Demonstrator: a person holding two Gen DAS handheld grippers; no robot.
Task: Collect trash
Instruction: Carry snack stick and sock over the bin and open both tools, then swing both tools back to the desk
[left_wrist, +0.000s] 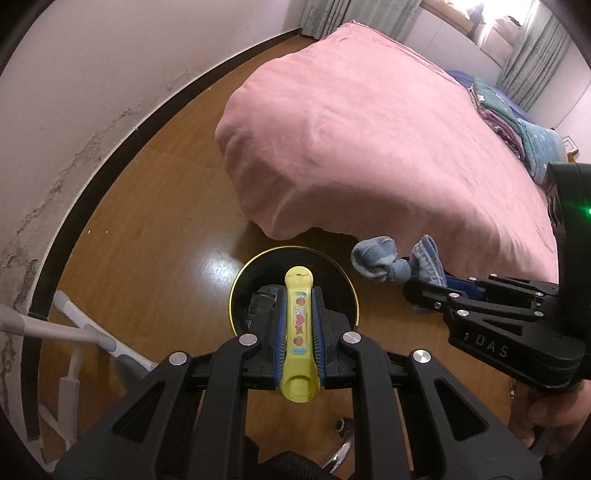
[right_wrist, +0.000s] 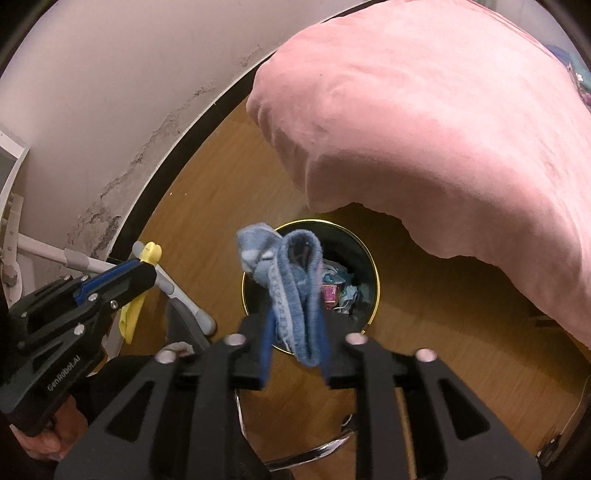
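Left gripper (left_wrist: 298, 314) fingers clench a yellow wrapper (left_wrist: 299, 332) above the bin (left_wrist: 236, 291); right gripper (right_wrist: 295, 328) fingers, parted, loosely flank a blue sock (right_wrist: 295, 288).

Bin (right_wrist: 372, 280) on floor (right_wrist: 207, 206) — beside bed (right_wrist: 443, 129).
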